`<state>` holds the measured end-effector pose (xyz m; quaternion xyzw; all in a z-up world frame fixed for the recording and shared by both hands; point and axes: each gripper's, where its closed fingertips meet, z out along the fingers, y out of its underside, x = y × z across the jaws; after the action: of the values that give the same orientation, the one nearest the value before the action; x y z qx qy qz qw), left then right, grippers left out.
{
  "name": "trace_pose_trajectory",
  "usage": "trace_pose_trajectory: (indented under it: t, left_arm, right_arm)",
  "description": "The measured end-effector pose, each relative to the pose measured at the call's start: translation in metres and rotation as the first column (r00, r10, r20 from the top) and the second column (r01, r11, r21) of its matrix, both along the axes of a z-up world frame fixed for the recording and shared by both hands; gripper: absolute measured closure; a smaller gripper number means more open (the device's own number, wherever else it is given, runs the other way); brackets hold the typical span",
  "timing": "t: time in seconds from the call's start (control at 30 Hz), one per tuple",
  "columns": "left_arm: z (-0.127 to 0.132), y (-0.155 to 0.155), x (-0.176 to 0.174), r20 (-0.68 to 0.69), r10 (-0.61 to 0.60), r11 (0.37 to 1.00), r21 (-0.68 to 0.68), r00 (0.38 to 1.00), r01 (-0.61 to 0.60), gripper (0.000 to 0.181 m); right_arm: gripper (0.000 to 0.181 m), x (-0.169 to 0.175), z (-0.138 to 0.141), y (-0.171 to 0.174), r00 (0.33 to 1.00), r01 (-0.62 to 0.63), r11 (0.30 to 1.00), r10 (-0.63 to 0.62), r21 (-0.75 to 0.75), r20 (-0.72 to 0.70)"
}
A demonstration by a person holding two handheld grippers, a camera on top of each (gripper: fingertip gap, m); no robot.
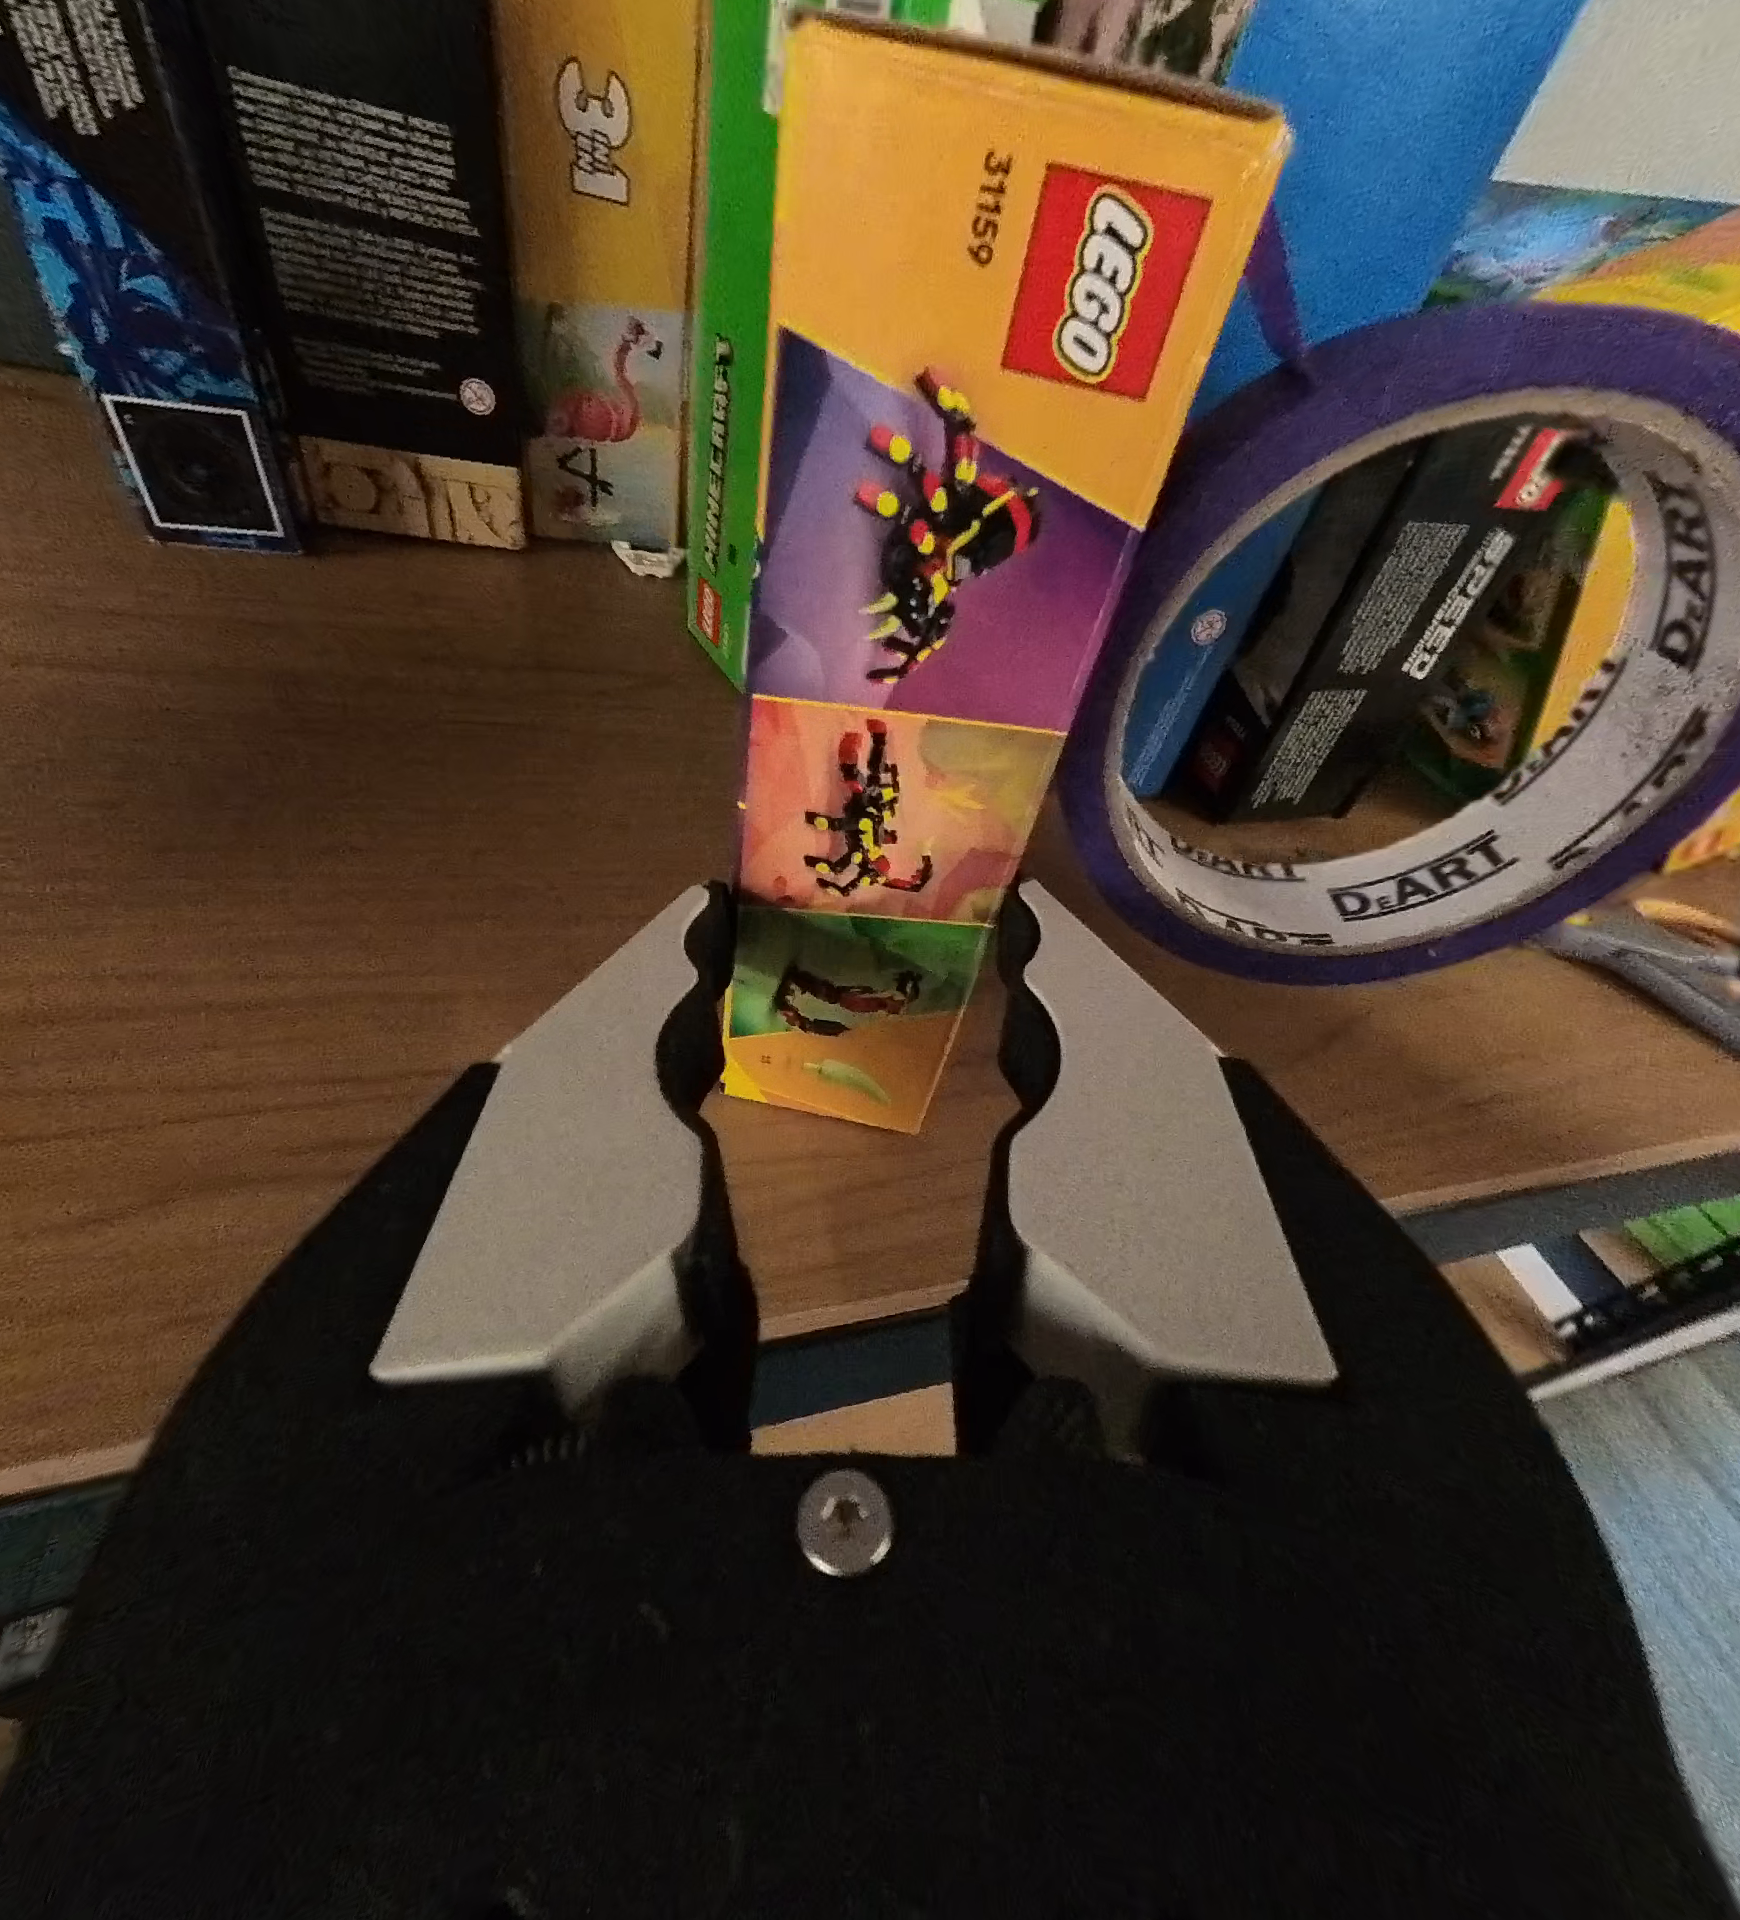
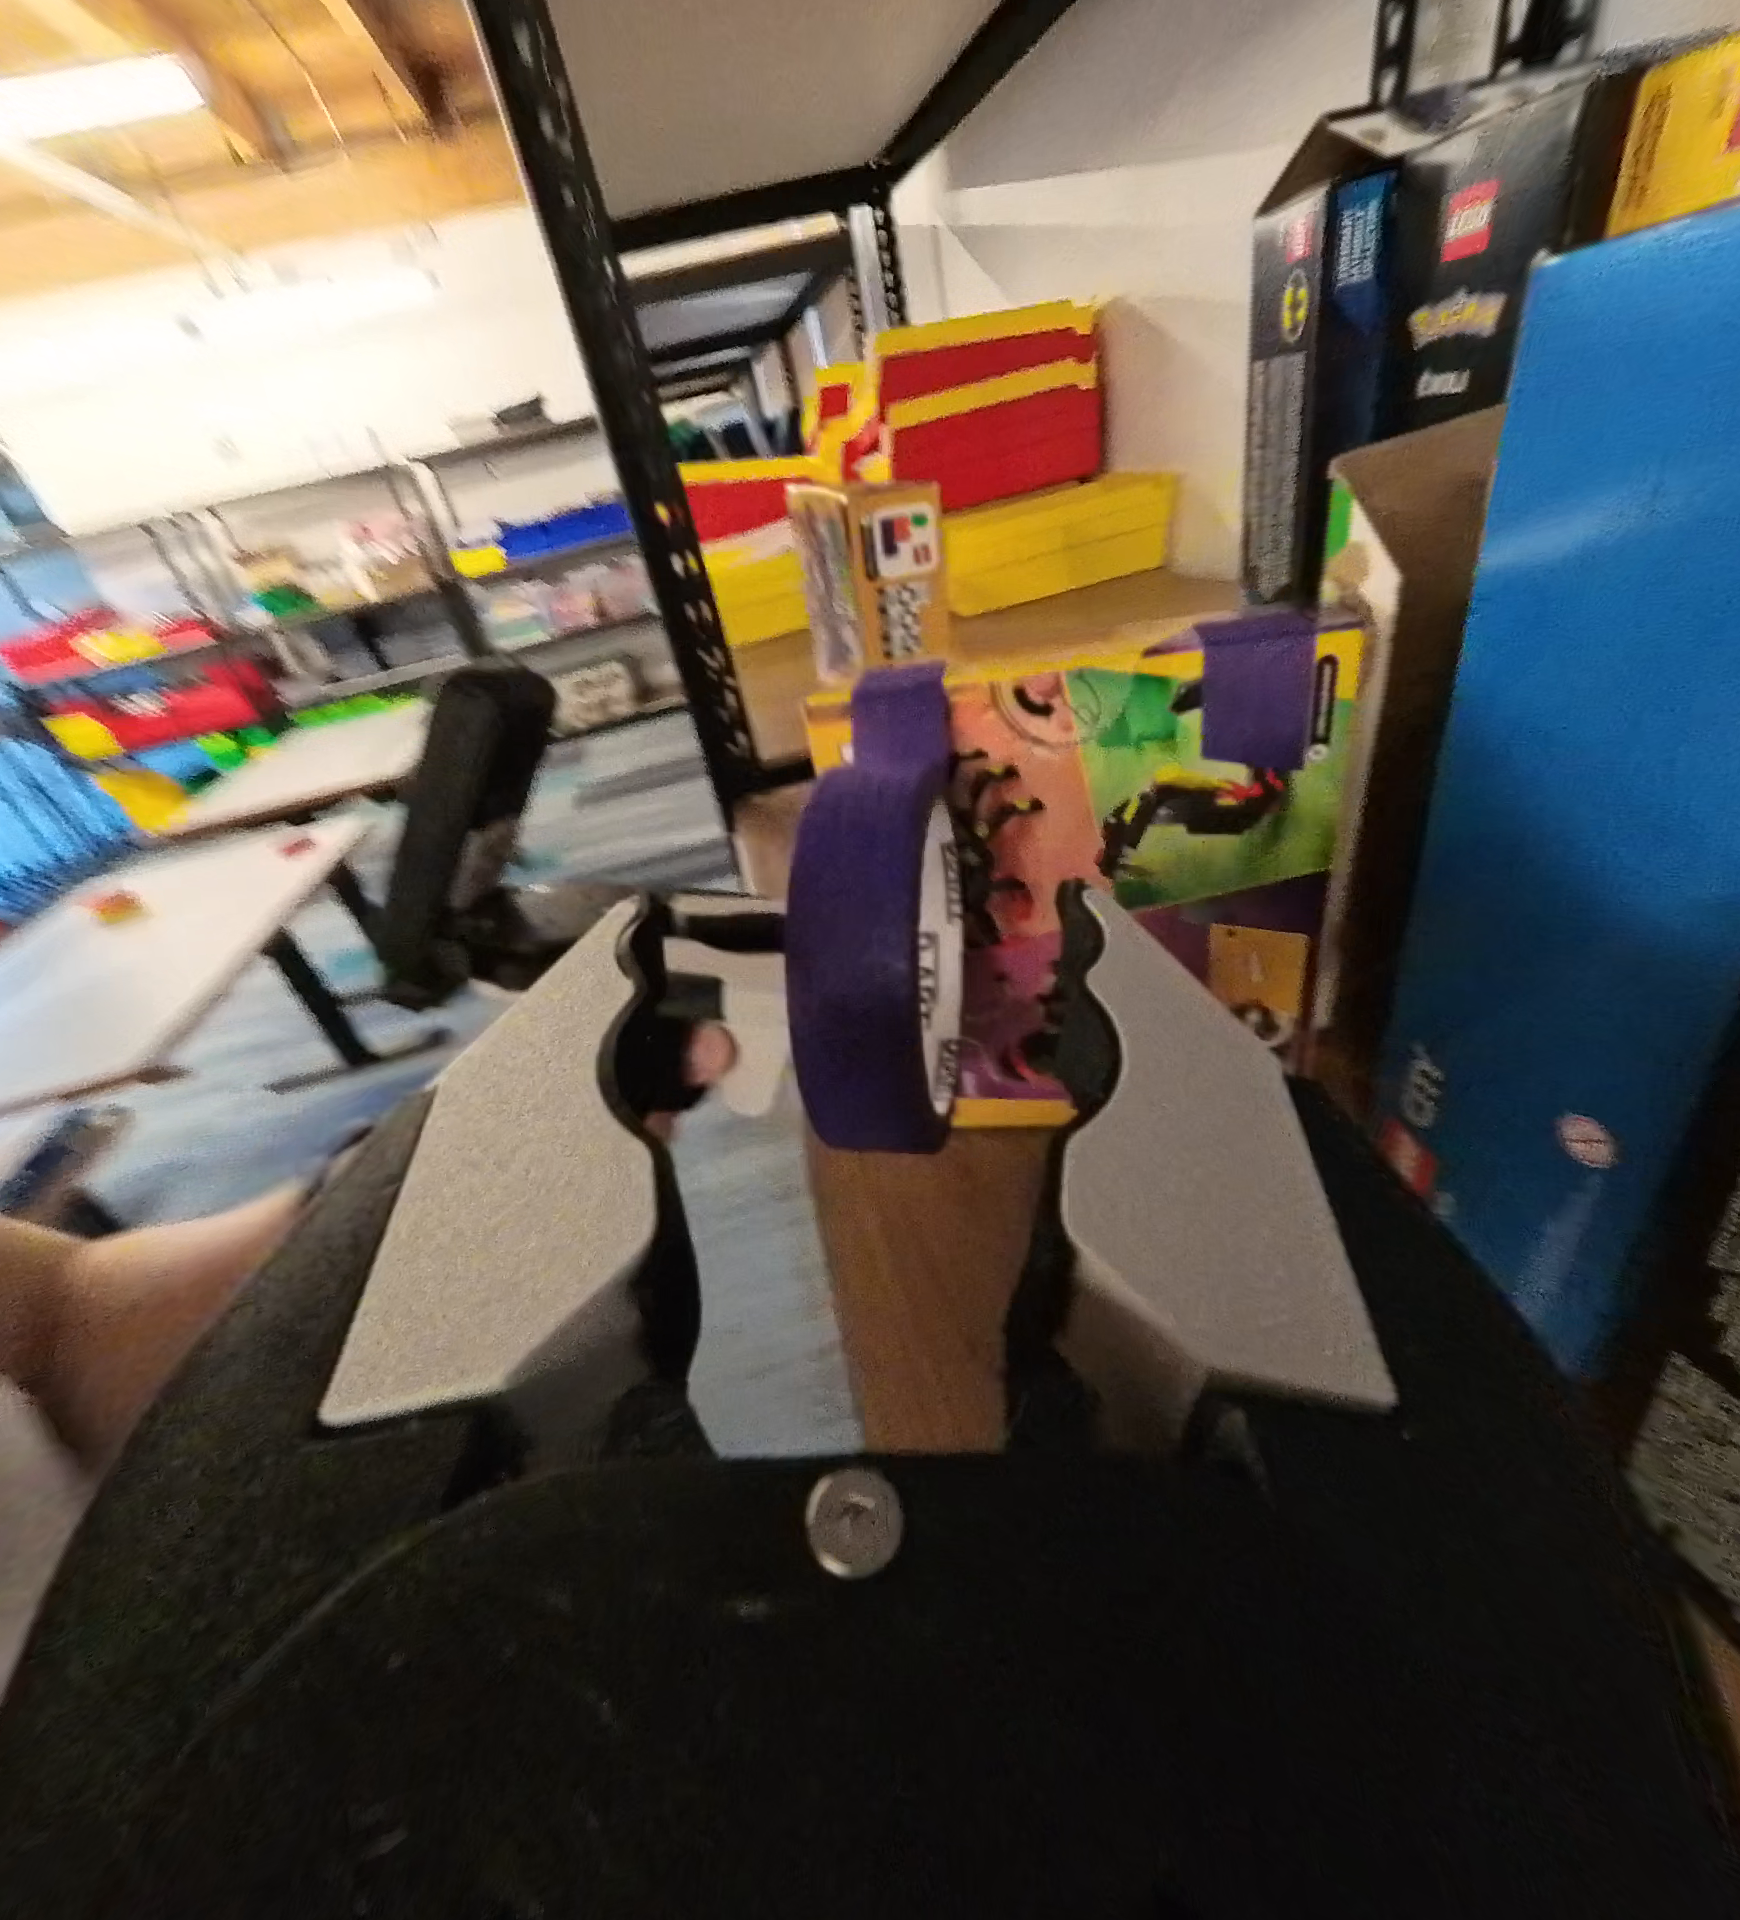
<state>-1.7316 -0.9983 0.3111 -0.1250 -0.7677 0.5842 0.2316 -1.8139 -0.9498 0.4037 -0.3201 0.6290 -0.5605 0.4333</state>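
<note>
1. Jaws of the left gripper [image 1: 861,914] are clamped on the lower end of the upright yellow toy box [image 1: 959,499], which stands on the wooden shelf [image 1: 274,831].
2. Left of that box: a green box [image 1: 726,416], then dark boxes [image 1: 357,260].
3. Right of it: a purple tape roll [image 1: 1448,644], its strip stuck to the box.
4. Right gripper [image 2: 861,935] stands released; the tape roll [image 2: 855,935] sits between its fingers, contact unclear.
</note>
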Motion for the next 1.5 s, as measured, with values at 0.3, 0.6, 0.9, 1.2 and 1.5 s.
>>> trace_pose_trajectory:
  t: [0.3,0.6,0.9,1.2,1.5]
  left_arm:
    - [0.001,0.0,-0.018,-0.052,0.184,0.982,-0.041,0.982,-0.186,0.129]
    - [-0.016,0.007,-0.029,0.132,0.009,1.0,-0.027,0.991,-0.005,0.111]
    - [-0.028,-0.005,-0.041,0.258,-0.078,0.997,0.024,0.963,0.075,0.129]
    - [-0.028,-0.005,-0.042,0.257,-0.064,0.998,0.025,0.964,0.059,0.129]
    - [-0.027,-0.004,-0.044,0.252,-0.093,0.995,0.002,0.963,0.095,0.128]
  right_arm:
    - [0.148,-0.014,-0.033,-0.026,0.859,0.391,0.879,-0.455,-0.274,-0.233]
    - [0.157,-0.025,-0.024,-0.04,0.817,0.39,0.862,-0.486,-0.324,-0.31]
    - [0.158,-0.025,-0.027,-0.043,0.874,0.367,0.902,-0.418,-0.226,-0.247]
    - [0.149,-0.037,-0.042,-0.045,0.855,0.451,0.876,-0.48,-0.173,-0.199]
    - [0.158,-0.045,-0.047,-0.049,0.842,0.534,0.845,-0.534,-0.02,-0.08]
